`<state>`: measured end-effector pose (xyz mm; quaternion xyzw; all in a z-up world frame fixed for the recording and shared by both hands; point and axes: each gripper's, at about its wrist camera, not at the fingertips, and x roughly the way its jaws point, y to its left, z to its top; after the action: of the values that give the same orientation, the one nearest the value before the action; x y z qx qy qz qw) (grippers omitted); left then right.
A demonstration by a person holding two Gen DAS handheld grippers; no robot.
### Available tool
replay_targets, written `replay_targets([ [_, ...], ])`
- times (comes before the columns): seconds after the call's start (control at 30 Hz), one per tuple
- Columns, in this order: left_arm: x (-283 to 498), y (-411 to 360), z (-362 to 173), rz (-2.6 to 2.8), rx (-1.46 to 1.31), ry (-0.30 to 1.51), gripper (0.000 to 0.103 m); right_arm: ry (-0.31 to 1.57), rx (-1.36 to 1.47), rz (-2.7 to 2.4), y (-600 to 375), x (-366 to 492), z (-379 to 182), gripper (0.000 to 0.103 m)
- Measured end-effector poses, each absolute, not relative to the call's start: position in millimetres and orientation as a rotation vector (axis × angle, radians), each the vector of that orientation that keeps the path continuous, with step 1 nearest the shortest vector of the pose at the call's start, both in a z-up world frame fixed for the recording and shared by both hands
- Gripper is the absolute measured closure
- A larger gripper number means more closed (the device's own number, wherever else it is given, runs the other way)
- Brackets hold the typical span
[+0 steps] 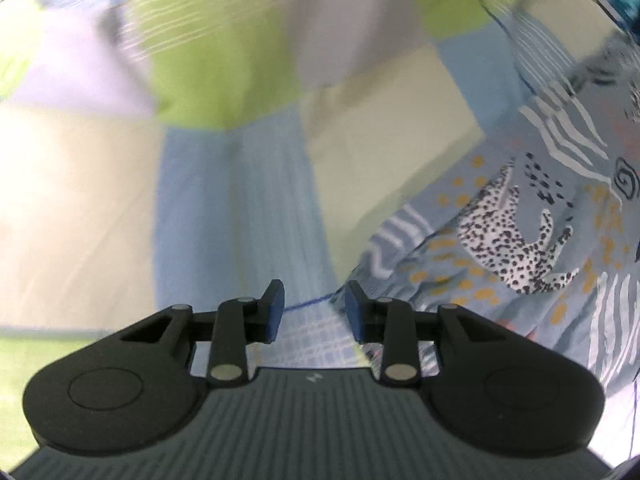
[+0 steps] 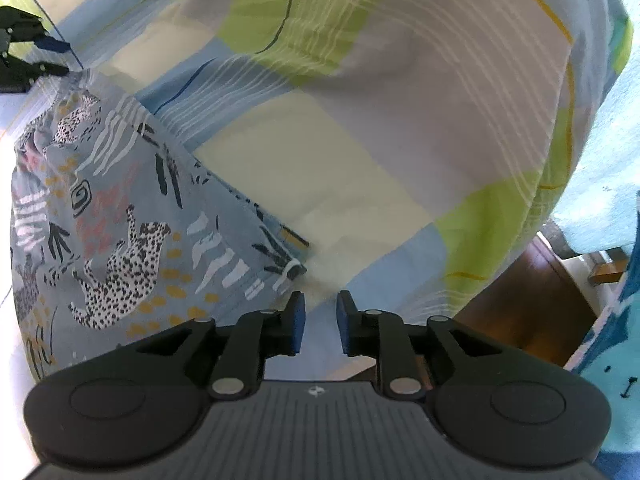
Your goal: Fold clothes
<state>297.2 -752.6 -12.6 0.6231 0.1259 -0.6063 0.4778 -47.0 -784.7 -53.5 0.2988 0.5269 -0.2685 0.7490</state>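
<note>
Patchwork bedding [image 2: 360,128] in lime, pale blue, cream and lilac squares fills most of both views and serves as the work surface; at the lower right of the right wrist view it drops away to a brown wooden floor [image 2: 516,304] and a turquoise rug [image 2: 600,184].

Next in size is the garment [image 2: 104,216], a grey-blue piece printed with spotted leopards, white stripes and orange dots. It lies spread on the bedding, filling the left half of the right wrist view and the right side of the left wrist view [image 1: 520,220], apparently laid out flat so its edges can be reached for a fold.

Smaller again, the right gripper [image 2: 321,322] sits at the bottom centre, its blue-padded fingers spread with nothing between them, just beside the garment's hem corner, probably lining up to pinch it. The left gripper [image 1: 315,310] is likewise spread and empty, its gap over the bedding right at the garment's edge; the same gripper shows at the upper left of the right wrist view [image 2: 48,56], at the cloth's far corner. Both seem placed at opposite corners of one edge so it can be lifted evenly.
</note>
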Motion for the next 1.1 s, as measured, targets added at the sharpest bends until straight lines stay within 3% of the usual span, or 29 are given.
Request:
replay_targets([
  [0.6,251.0,-560.9,2.4,-1.473,1.237,0.357,0.068,0.98,0.446,-0.589,-678.8,-46.6,10.2,0.068],
  [0.87,232.5,-518.7,-22.8,-1.422,0.949,0.472,0.067,0.834,0.372,-0.411,-655.8,-23.7,-12.3,0.066],
  [1.1,199.5,-522.8,-46.2,-1.336,0.796,0.365,0.067,0.673,0.293,-0.175,-651.3,-14.7,-52.0,0.063],
])
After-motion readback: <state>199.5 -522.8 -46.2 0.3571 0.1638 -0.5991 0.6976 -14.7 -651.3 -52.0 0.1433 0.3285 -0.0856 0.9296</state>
